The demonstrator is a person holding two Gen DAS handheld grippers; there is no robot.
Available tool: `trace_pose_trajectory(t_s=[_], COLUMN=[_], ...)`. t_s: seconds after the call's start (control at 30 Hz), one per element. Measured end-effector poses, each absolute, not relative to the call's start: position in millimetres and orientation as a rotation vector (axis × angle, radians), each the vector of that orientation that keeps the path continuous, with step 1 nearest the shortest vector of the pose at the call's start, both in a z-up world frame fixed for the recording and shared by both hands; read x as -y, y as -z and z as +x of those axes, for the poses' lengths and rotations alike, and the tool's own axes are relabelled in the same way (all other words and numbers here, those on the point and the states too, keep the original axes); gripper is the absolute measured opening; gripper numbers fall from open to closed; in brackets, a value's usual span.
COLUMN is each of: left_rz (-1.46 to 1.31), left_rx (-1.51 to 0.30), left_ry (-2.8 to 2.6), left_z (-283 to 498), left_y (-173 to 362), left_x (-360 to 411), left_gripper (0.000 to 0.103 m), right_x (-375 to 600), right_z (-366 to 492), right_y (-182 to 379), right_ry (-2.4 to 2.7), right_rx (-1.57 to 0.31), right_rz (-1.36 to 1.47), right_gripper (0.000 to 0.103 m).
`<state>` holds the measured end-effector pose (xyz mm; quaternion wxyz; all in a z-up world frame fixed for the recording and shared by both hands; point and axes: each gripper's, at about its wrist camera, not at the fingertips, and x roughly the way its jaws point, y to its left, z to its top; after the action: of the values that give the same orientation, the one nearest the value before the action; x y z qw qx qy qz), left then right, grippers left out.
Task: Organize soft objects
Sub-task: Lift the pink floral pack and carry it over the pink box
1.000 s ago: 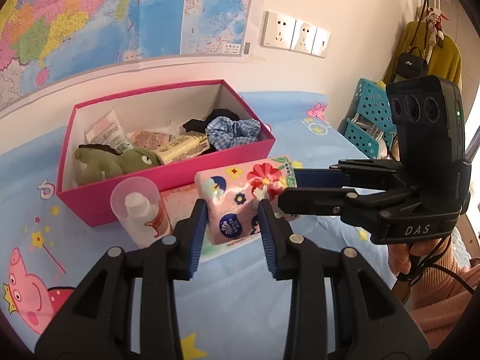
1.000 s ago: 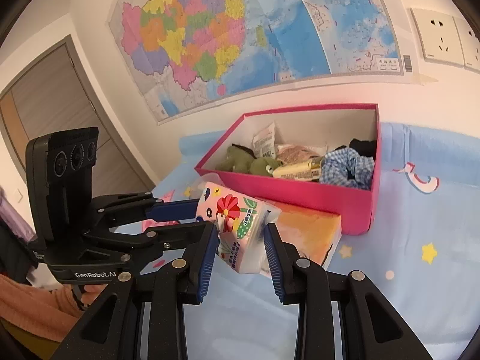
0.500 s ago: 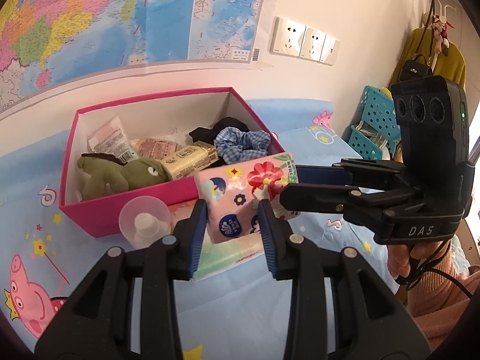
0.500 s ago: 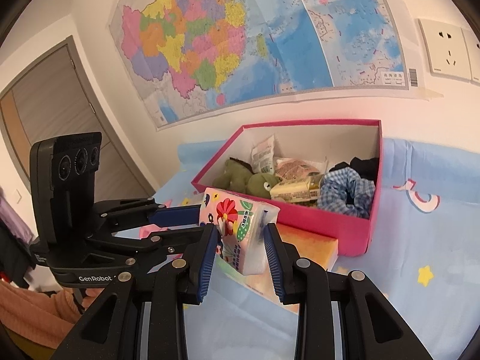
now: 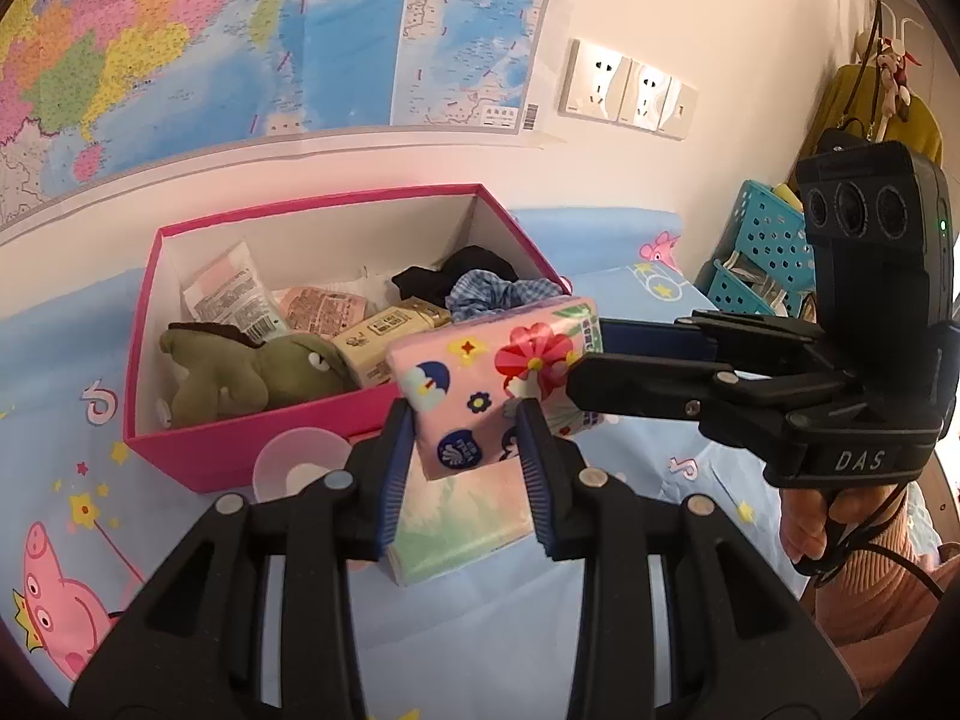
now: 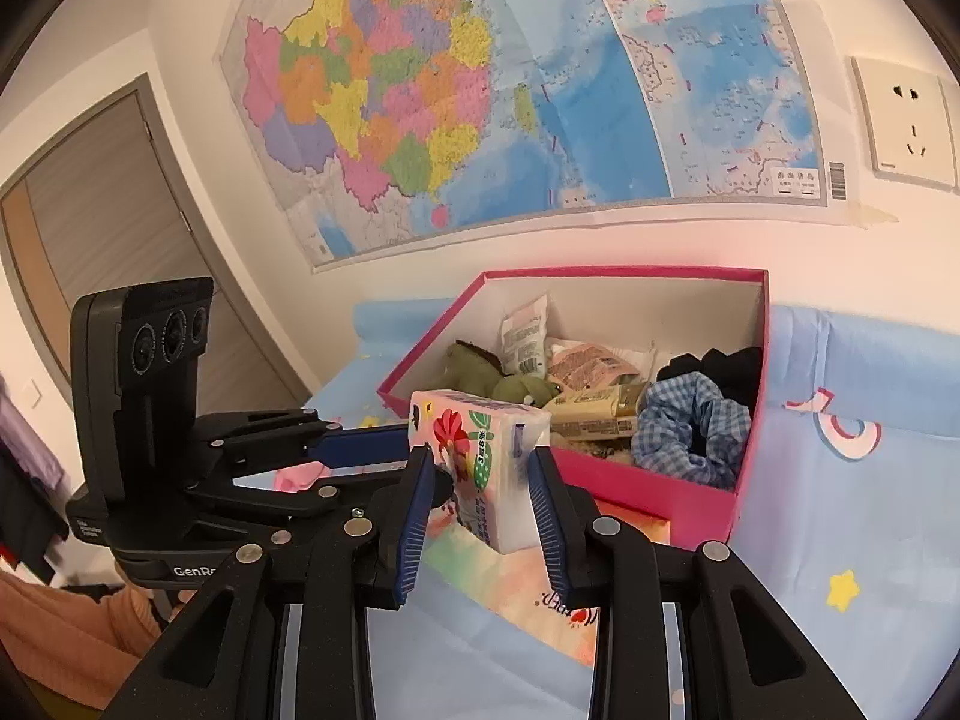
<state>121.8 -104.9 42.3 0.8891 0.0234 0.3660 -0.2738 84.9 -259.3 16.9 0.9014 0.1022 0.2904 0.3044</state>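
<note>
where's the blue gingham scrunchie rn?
The blue gingham scrunchie lies inside the pink box, at its right end in both wrist views, against black fabric and beside a yellow packet.

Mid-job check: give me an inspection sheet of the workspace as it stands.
Surface: blue cartoon-print cloth.
Job's things: pink floral tissue pack held in the air in front of the open pink cardboard box; inside the box, green plush toy, blue checked scrunchie, black fabric item, sachets.
Clutter: pastel flat pack and clear-capped bottle lying in front of the box.
Grippers: left gripper and right gripper both clamp the tissue pack, at opposite ends.
Cables: black cable below the right-hand unit.
Surroundings: wall map, sockets, teal baskets.
</note>
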Motion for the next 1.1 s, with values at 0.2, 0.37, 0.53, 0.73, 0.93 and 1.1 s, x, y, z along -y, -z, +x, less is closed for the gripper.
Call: trace_pose_trajectory(t_s=[0.2,0.37,0.53,0.73,0.93,1.1], left_rz=[0.045,0.045,0.041,0.032,0.037,0.041], left_rx=[-0.764,-0.762,-0.766,-0.769,-0.774,-0.781], left_ry=[0.569,0.561,0.558,0.545,0.538,0.528], left_z=[130,137,143,150,158,163], left_y=[-43,-45,-46,-45,-45,-44], left_x=[103,103,103,103,104,105], left_gripper=[0.036,0.036,0.036,0.036,0.036,0.036], right_x=[258,258,259,260,260,261], right_z=[92,99,105,114,119,127], right_y=[-17,-18,-20,-19,-19,-18], right_ry=[-0.632,-0.632,-0.629,-0.628,-0.628,-0.628], right_rx=[-0.596,-0.594,-0.593,-0.596,-0.598,-0.603], right_rz=[0.215,0.22,0.222,0.235,0.237,0.245], right_gripper=[0.033,0.033,0.033,0.033,0.033,0.033])
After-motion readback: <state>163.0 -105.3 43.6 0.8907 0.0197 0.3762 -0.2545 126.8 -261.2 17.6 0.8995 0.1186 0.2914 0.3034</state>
